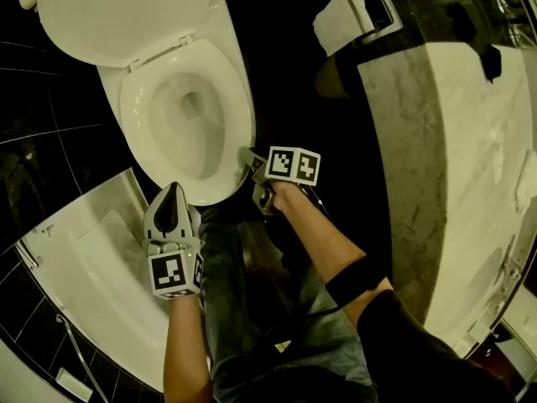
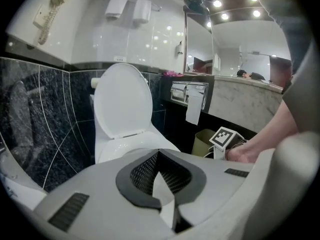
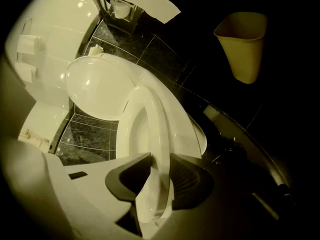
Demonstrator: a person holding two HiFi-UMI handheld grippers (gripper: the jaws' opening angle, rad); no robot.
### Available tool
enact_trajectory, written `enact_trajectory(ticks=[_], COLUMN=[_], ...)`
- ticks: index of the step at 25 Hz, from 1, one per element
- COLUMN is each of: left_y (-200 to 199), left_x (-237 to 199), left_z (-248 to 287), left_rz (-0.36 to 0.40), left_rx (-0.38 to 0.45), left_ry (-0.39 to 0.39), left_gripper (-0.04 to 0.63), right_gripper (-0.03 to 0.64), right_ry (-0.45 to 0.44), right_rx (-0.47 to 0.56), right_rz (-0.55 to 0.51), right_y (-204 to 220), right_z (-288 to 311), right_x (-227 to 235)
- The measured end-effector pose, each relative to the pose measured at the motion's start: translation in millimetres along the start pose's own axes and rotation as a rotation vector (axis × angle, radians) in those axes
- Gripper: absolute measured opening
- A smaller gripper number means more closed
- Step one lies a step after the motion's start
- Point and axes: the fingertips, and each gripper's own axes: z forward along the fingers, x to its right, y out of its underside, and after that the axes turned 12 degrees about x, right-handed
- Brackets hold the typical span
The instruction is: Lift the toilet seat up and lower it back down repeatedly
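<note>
Down at the front right edge of the toilet, the right gripper (image 3: 159,164) is clamped on the toilet seat (image 1: 241,116). Its dark pads press on either side of the white rim. The seat lies low over the bowl (image 1: 189,112), and the lid (image 1: 126,11) stands up behind it. The left gripper (image 1: 174,188) hangs just beside the front of the bowl, its jaws brought together on nothing.

The only print in view is the black-and-white square pattern on each gripper's cube (image 1: 293,164). The bowl holds a little water at its bottom. A pale bin (image 3: 243,41) stands on the dark floor, well apart from the toilet; it seems empty, though its inside is dim. On the wall beside the marble counter (image 1: 453,166), a paper holder (image 2: 187,90) has a loose sheet (image 2: 193,109) hanging from it.
</note>
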Motion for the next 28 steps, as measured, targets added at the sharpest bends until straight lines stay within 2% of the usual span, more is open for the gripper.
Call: enact_trajectory(ticks=[4,8,12,16,19,23,28], left_y=[2,18,56,114,143,126,109], left_x=[5,7,0,-7,0,19,15], left_z=[-12,-40,-76,-94,-85,-51,-40], left_rz=[-0.002,-0.025,-0.052,-0.092,-0.112,-0.101,-0.138], left_rx=[-0.015,-0.078,-0.172,-0.288,-0.351,-0.309,-0.240], left_ry=[-0.001,-0.019,-0.057,-0.083,-0.042,0.038,-0.014], left_gripper=[-0.011,-0.012,-0.012,-0.012,-0.012,-0.012,-0.012], right_gripper=[0.124,0.118,0.118,0.120,0.121,0.123,0.124], right_ry=[-0.020,-0.032,-0.031,-0.029,-0.028,-0.019,-0.022], right_rx=[0.000,-0.004,-0.009,-0.011,-0.016,-0.021,-0.010], right_rz=[0.020,0.040,0.047,0.043,0.040,0.035,0.040], right_y=[-6,-16,-26,-33,-34,-36,-38], right_z=[-15,-31,-45,-52,-53,-53,-56], right_x=[-17,-38,-57,-70,-76,-78,-83])
